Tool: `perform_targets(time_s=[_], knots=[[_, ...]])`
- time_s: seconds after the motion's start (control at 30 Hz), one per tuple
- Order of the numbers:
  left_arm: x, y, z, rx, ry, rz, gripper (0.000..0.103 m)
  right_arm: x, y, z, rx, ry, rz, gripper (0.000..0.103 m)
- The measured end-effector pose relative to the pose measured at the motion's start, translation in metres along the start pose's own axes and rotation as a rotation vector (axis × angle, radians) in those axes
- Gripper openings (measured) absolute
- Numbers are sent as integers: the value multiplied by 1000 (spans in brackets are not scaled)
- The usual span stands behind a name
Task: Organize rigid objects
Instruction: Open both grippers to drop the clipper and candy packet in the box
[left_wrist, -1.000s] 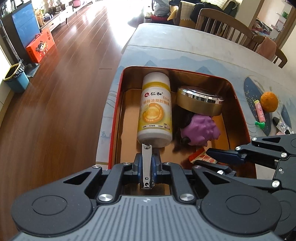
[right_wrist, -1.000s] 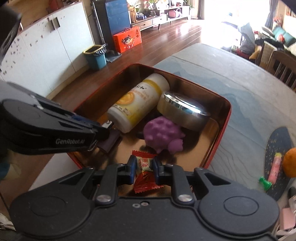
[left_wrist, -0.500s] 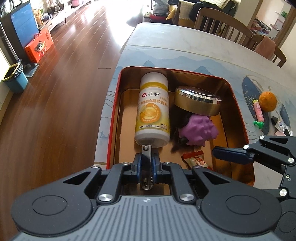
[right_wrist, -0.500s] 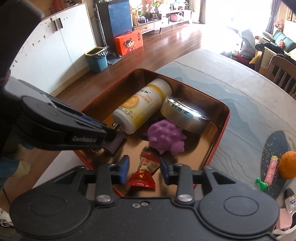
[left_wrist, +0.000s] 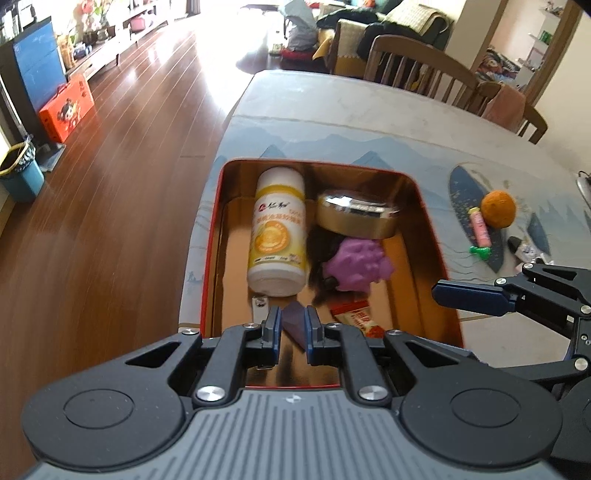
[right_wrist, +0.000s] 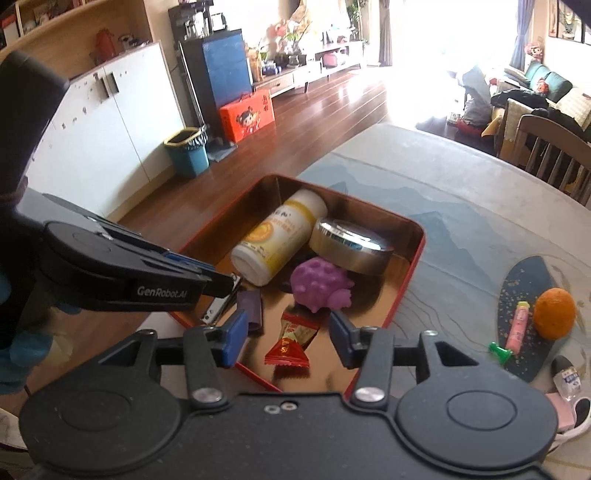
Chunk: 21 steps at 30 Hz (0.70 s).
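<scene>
A red tin box stands on the table and holds a white and yellow bottle, a round gold tin, a purple knobbly toy, a red candy packet, a dark purple piece and a metal nail clipper. My left gripper is open just above the box's near corner, with the clipper lying loose under it. My right gripper is open and empty above the candy.
On the table to the right of the box lie an orange, a pink tube, a green piece and a small bottle. Wooden chairs stand at the far table edge. The floor drops off left.
My left gripper opened and let the nail clipper drop into the box. My right gripper opened wide, left the candy packet in the box, and both pulled back and up.
</scene>
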<state>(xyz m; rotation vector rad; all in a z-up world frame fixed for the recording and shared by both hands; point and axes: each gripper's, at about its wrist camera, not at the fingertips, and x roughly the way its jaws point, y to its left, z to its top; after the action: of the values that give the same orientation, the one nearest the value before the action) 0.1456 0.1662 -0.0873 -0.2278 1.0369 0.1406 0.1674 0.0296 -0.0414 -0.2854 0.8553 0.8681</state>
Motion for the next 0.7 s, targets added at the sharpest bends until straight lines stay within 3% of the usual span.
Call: perform_targets(time_s=[0.4,0.6,0.67,0.7], knots=[[-39,-14,0,44,-121,-65,15,-50,-1,-1,41,-111,-36,64],[-52,-21,-2,65,-179,-94,35,-67,-5,-4,78,-158,-55,69],[-56,-24,-3,69,-196,-99,59,-72,-7,-6,84,-173,-64,71],[-59,-25,-4,71,-210,-101,63,-76,-9,-7,88,-183,-68,72]])
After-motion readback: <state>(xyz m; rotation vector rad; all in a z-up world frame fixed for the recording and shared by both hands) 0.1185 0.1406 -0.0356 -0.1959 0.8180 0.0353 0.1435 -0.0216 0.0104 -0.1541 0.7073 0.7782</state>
